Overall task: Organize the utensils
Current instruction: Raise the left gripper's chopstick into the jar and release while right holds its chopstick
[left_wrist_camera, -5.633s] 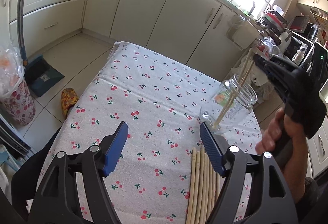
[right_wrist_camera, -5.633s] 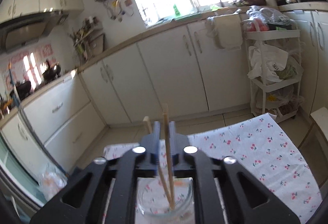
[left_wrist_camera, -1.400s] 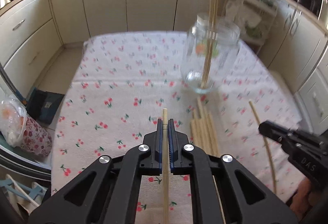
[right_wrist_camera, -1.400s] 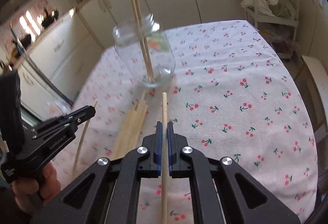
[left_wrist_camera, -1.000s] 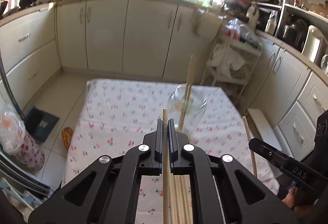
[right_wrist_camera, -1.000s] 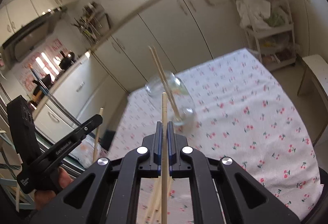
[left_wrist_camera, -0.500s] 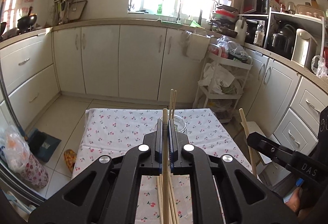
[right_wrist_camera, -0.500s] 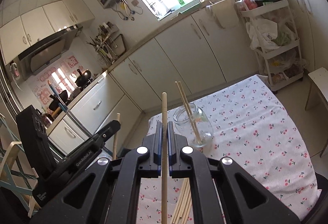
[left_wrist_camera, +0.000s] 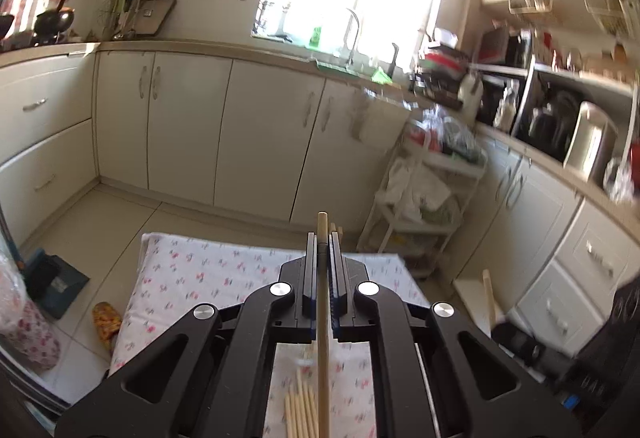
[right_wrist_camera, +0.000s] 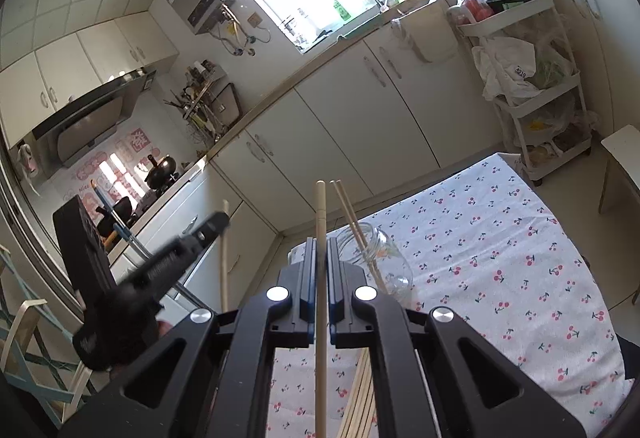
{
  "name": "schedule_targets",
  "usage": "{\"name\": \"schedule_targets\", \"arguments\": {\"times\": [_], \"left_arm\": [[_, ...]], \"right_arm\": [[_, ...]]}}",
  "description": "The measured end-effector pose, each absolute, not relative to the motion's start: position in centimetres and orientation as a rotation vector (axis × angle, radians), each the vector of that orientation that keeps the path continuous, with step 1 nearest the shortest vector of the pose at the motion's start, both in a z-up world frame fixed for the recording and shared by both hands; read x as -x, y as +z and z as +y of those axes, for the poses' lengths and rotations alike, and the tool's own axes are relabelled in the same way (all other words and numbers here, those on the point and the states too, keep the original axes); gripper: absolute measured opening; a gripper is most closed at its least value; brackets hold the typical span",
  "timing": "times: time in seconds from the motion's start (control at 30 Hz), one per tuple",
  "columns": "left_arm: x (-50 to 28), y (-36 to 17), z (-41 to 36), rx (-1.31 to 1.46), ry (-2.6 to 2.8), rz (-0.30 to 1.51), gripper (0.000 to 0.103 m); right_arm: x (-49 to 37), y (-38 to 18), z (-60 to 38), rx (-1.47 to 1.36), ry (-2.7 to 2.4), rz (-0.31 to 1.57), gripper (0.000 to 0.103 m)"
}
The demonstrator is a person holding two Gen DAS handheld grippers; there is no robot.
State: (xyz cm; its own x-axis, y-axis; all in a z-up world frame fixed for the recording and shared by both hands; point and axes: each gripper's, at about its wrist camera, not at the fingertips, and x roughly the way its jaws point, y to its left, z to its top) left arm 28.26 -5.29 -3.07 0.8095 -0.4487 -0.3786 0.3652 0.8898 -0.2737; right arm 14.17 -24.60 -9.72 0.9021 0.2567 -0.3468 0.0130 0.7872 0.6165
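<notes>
My left gripper (left_wrist_camera: pixel 322 238) is shut on a wooden chopstick (left_wrist_camera: pixel 322 326) that stands up between its jaws. My right gripper (right_wrist_camera: pixel 320 244) is shut on another wooden chopstick (right_wrist_camera: pixel 320 318). Both are held high above the cherry-print tablecloth (right_wrist_camera: pixel 500 250). A clear glass jar (right_wrist_camera: pixel 376 262) stands on it with two chopsticks (right_wrist_camera: pixel 354 226) leaning inside. A row of loose chopsticks (left_wrist_camera: pixel 300 410) lies flat on the cloth below my grippers, also seen in the right wrist view (right_wrist_camera: pixel 360 398). The left gripper (right_wrist_camera: pixel 218 222) with its stick appears at the left of the right wrist view.
White kitchen cabinets (left_wrist_camera: pixel 260 133) run behind the table. A white trolley (right_wrist_camera: pixel 536 89) with bags stands at the right. A blue dustpan (left_wrist_camera: pixel 52 282) and a slipper (left_wrist_camera: pixel 106 322) lie on the floor at the left.
Both grippers have risen and tilted upward with their chopsticks. The table and jar have dropped lower in both views. In the left view the jar is now hidden behind the jaws.
</notes>
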Motion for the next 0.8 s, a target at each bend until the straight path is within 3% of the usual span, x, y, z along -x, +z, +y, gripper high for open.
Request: {"name": "schedule_targets", "arguments": {"times": [0.8], "left_arm": [[-42.3,-6.3,-10.5,0.377,-0.294,0.291,0.005]], "right_arm": [[-19.6,-14.4,-28.4,-0.71,0.099,0.443,0.006]]}}
